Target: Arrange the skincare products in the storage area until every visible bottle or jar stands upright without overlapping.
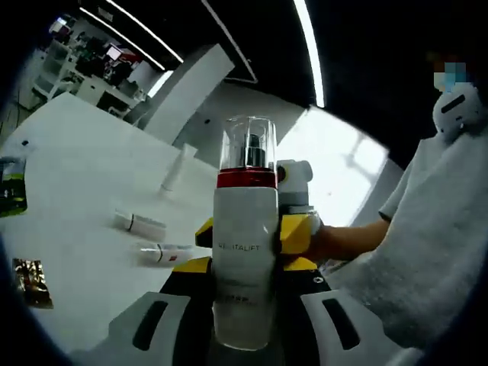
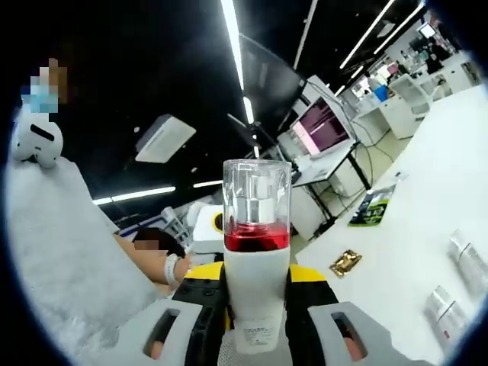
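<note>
So both tools are on the same thing here: a tall white plastic pump bottle with a red band and clear cap. The left tool is clamped on its lower body, and the right tool grips it too, jaws tight against the white sides. The bottle is held up in the air, well above the white tabletop. Its long axis runs along the jaws, cap pointing away from both tools.

To do this step well, I'd let one tool release first, then bring the bottle base-down onto a bare spot, apart from the small tubes lying flat beyond it, so nothing overlaps.
</note>
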The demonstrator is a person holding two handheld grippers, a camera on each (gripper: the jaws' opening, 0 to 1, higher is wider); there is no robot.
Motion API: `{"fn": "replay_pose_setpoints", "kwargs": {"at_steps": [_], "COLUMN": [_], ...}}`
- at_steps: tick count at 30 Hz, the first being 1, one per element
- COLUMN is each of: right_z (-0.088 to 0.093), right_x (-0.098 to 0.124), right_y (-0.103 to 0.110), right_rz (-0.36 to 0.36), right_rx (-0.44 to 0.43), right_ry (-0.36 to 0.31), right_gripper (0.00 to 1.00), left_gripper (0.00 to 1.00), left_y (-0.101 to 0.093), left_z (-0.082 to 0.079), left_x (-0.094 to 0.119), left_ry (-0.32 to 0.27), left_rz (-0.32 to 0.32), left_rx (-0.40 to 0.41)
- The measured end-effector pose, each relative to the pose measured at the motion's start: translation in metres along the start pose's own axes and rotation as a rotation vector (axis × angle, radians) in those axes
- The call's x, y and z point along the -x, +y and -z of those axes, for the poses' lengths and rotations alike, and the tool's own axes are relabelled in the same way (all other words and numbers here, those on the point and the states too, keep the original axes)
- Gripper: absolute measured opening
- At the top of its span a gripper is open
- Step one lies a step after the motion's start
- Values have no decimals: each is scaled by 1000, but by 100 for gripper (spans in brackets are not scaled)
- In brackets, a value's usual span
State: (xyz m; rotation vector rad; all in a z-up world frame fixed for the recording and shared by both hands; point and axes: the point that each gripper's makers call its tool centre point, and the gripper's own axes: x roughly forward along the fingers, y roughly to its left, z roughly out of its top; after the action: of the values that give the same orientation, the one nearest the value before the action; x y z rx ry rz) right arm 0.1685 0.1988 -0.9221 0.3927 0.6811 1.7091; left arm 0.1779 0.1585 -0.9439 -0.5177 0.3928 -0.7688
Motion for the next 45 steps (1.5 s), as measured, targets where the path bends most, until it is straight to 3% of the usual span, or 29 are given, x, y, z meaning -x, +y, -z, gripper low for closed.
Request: {"fn": "replay_pose_setpoints", "kwargs": {"at_steps": [5,11,16,20,25,31,35,40,45], "right_z": [3,3,2,6,6,3,-2,-4,-4], "right_x": [-5,-12,-16,-16,-15,-9,-4,-3,-5], "right_y": [-16,-39,-48,-50,-46,-33,-20,7,30], "right_rz": [109,293,390,407,379,271,163,-3,-154], "right_rx": [-22,-120,-173,-113,-57,79,94,171,182], "right_ry": [38,37,22,62,77,149,153,186,199], "right_gripper": [26,28,27,25,24,24,24,24,23], "left_gripper": [27,26,26,27,27,26,29,35,34], "left_y": [18,43,53,56,55,37,23,10,-17], "left_z": [5,16,22,26,27,25,18,16,16], "left_x": [-2,1,3,2,2,-4,-5,-6,-5], "left_ry": [36,116,174,194,196,166,113,93,81], "left_rz": [-133,-323,-414,-435,-402,-263,-167,-72,86], "left_rx": [-56,-166,-264,-283,-283,-233,-167,-114,-67]}}
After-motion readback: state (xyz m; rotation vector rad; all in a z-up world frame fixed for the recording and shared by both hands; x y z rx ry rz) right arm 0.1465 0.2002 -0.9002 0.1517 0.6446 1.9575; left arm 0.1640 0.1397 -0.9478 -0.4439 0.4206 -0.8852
